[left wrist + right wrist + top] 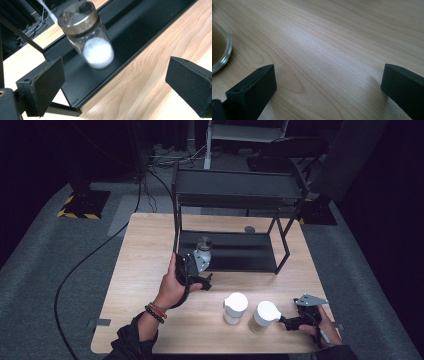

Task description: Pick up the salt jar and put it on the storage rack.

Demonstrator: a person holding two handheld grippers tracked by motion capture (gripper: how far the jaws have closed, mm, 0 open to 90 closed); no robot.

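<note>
Gaping wide in the left gripper view, left gripper with both black pads spread and nothing between them, poised just off the front lip of the black shelf rack. Standing upright beyond the pads on the rack's bottom tray, a glass shaker jar, metal-capped, white grains filling its lower part, clear of both pads. Seen from the high view, same jar near the tray's left front corner, left gripper just before it. Spread just as wide, right gripper, bare wooden table under it, rim of a glass jar just beside its left pad. Near the table's front edge, two white-lidded jars side by side, right gripper just beside the nearer one.
</note>
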